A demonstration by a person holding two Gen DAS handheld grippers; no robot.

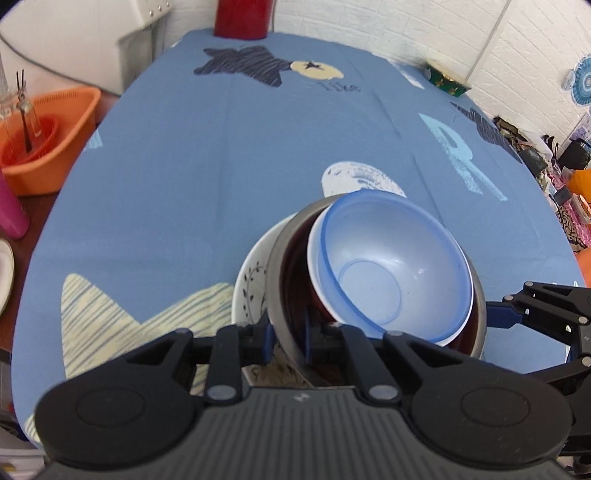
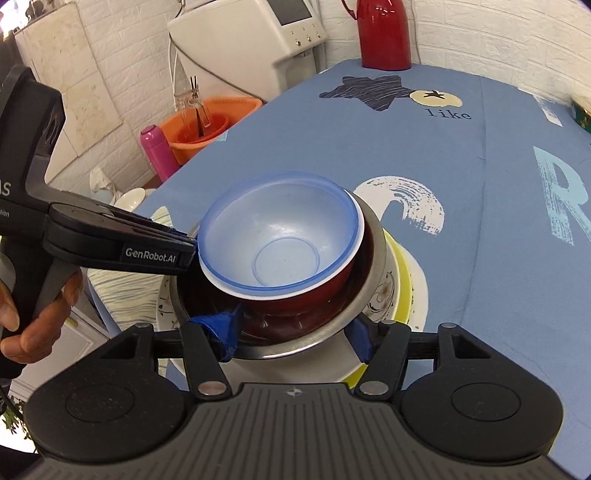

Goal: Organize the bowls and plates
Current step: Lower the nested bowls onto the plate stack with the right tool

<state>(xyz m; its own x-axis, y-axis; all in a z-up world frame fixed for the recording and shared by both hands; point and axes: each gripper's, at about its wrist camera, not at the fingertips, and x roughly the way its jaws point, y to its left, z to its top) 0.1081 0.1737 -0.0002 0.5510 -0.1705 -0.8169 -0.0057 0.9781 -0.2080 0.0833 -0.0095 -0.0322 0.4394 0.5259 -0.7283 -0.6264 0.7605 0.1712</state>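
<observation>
A translucent blue bowl [image 1: 391, 266] [image 2: 277, 236] sits tilted inside a red bowl with a white inside [image 2: 314, 291]. Both rest in a steel bowl [image 1: 275, 280] [image 2: 373, 280]. Under it lie a white plate with a leaf pattern [image 1: 247, 291] [image 2: 386, 295] and a yellow-green plate [image 2: 402, 284]. My left gripper [image 1: 287, 334] [image 2: 184, 251] is shut on the steel bowl's rim, one finger inside and one outside. My right gripper [image 2: 291, 334] [image 1: 498, 317] stands open at the steel bowl's opposite rim, its blue fingers [image 2: 221, 328] wide apart.
The stack stands near the front edge of a blue printed tablecloth [image 1: 221, 166]. To the left are an orange basin [image 1: 55, 147] [image 2: 207, 125] and a pink bottle [image 2: 159, 151]. A red kettle [image 2: 386, 33] stands at the back. A hand [image 2: 40, 314] holds the left gripper.
</observation>
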